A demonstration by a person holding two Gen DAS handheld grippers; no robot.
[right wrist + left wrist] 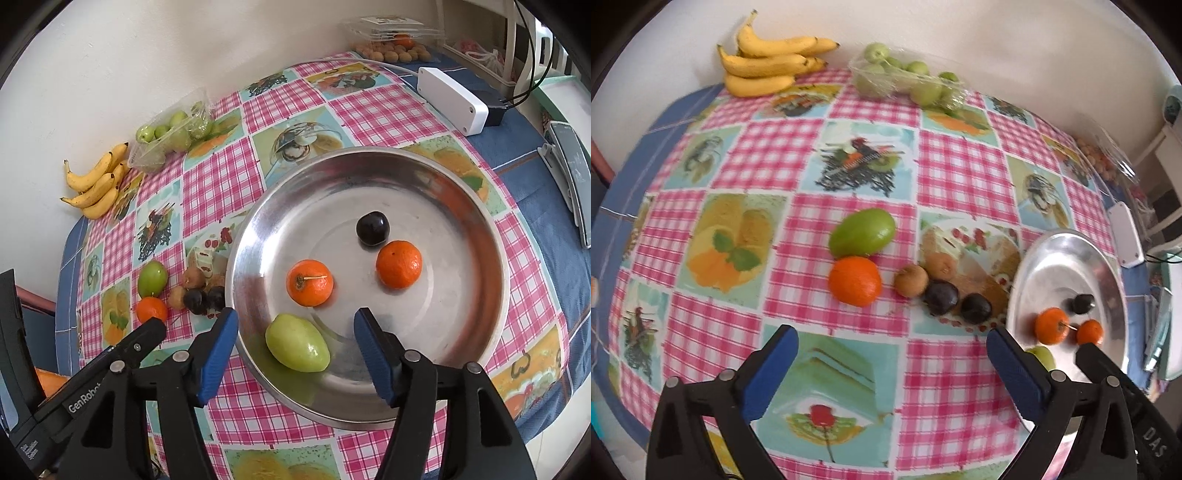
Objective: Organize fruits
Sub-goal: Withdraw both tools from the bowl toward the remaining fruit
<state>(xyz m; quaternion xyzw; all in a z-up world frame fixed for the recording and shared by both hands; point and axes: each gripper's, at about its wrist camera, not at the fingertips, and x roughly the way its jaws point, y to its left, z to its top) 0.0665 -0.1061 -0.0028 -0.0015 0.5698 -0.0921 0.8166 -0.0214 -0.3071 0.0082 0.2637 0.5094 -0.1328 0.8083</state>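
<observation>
My left gripper (pixel 891 334) hangs open over the checked tablecloth with nothing between its fingers. Beyond it lie a green fruit (pixel 862 232), an orange (pixel 854 281), two brown kiwis (pixel 911 281) and two dark plums (pixel 941 297). My right gripper (pixel 295 318) stands open above the near side of the metal bowl (pixel 480 206). A green fruit (pixel 297 347) lies in the bowl between its fingers, and the pads are clear of it. Two oranges (pixel 309 282) (pixel 399 264) and a dark plum (pixel 372 228) also rest in the bowl.
Bananas (pixel 768 66) and a clear pack of small green fruits (pixel 905 77) sit by the wall at the back. A white power box (pixel 452 99) with cables, a clear box of small brown fruits (pixel 391 51) and a flat device (pixel 570 177) lie beyond and right of the bowl.
</observation>
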